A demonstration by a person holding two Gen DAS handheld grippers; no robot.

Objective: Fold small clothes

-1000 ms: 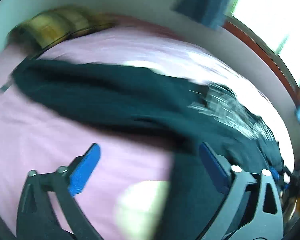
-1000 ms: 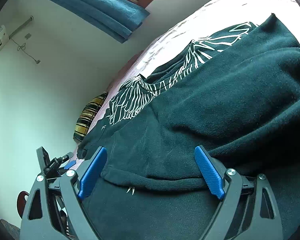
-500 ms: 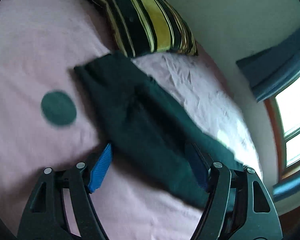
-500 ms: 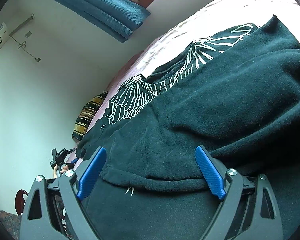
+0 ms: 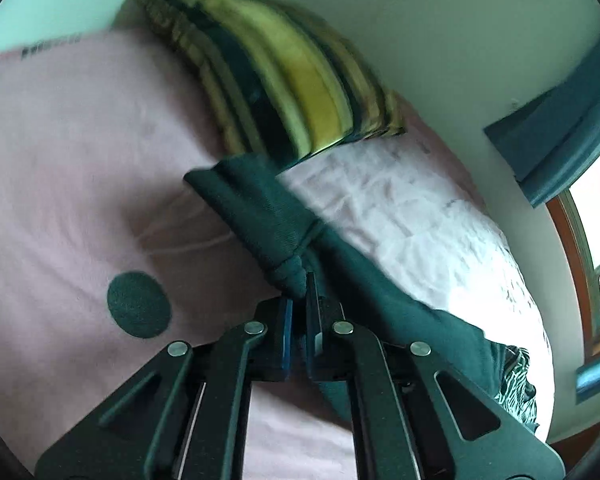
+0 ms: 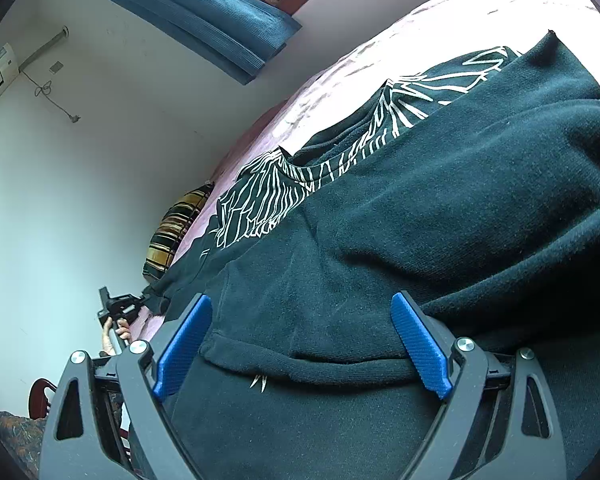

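A dark green sweatshirt (image 6: 460, 200) with a white line print (image 6: 268, 196) lies spread over the pink bed. One long sleeve (image 5: 260, 216) stretches toward the striped pillow. My left gripper (image 5: 300, 304) is shut on that sleeve a little back from the cuff, with the cloth bunched at the pads. In the right wrist view the left gripper (image 6: 142, 300) shows small at the far sleeve end, with a hand (image 6: 116, 332) behind it. My right gripper (image 6: 302, 308) stands open just above the ribbed edge (image 6: 308, 368) of the sweatshirt, with nothing pinched.
A yellow and black striped pillow (image 5: 284, 80) lies at the head of the bed against the wall. The pink sheet (image 5: 60, 160) bears a dark round spot (image 5: 139, 305). A blue curtain (image 6: 180, 12) hangs by the window (image 5: 596, 264).
My left gripper swung along the sweatshirt to the sleeve near the pillow, then closed on the sleeve. The right gripper has stayed open in place.
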